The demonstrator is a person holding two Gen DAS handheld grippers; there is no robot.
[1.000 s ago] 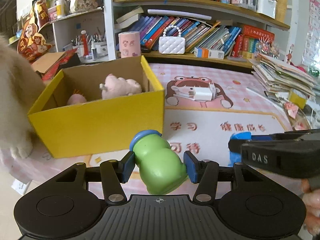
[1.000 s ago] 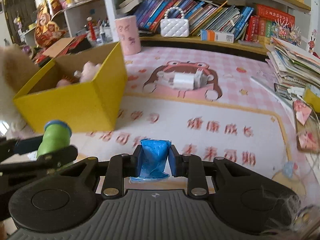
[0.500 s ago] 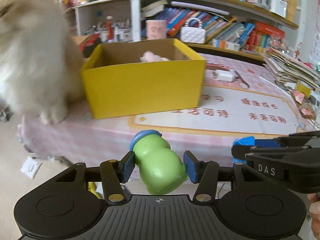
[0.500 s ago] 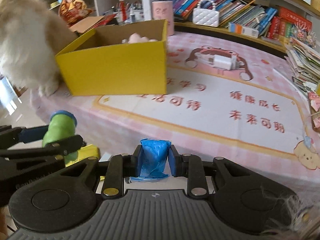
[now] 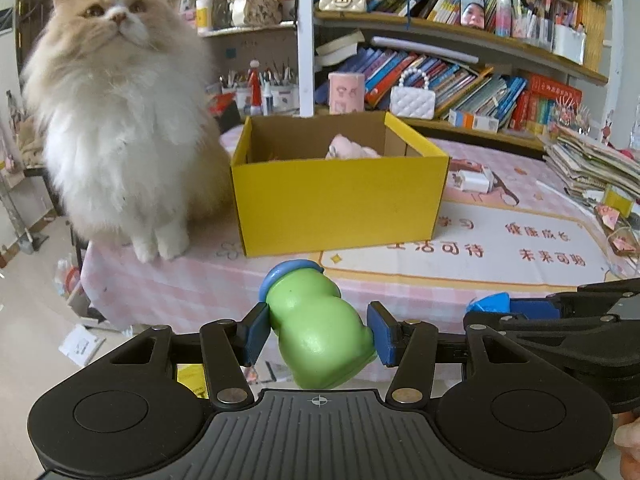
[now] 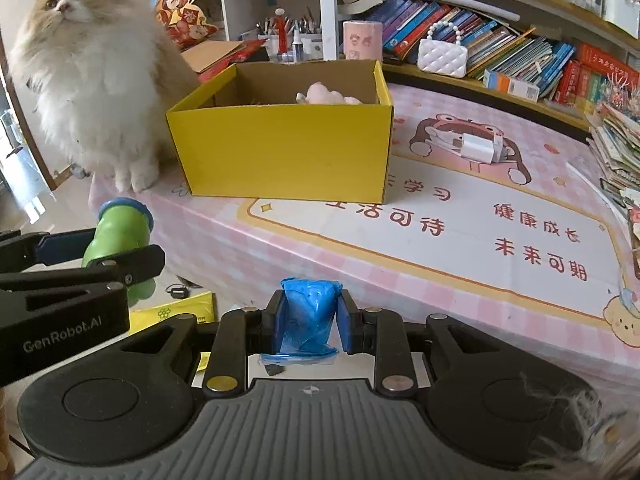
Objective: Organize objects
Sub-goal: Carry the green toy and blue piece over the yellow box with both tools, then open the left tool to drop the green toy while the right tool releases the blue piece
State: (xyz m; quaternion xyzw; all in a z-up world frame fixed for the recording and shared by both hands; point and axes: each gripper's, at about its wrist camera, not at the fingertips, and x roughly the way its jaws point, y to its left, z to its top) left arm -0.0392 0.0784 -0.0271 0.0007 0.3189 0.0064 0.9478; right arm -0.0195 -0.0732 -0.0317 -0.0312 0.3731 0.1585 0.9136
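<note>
With left gripper [image 5: 318, 330] pinching the green plastic bottle-shaped toy [image 5: 316, 332] and right gripper [image 6: 308, 320] clamping the crumpled blue plastic wad [image 6: 308, 316], approach the yellow cardboard box [image 5: 336, 200] at twelve o'clock; avoid the fluffy cream cat [image 5: 116, 120] at ten.

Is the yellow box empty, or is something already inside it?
Not empty. A pink plush toy shows above the front wall of the open yellow box.

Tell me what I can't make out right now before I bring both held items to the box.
- Yellow box contents: both views, the front wall hides all but the top of a pink plush toy.
- Green toy bottle base: left wrist view, the gripper body covers it.
- Blue plastic roll: right wrist view, the pads hide its sides.
- Floor beneath the table edge: mostly hidden by both grippers.
</note>
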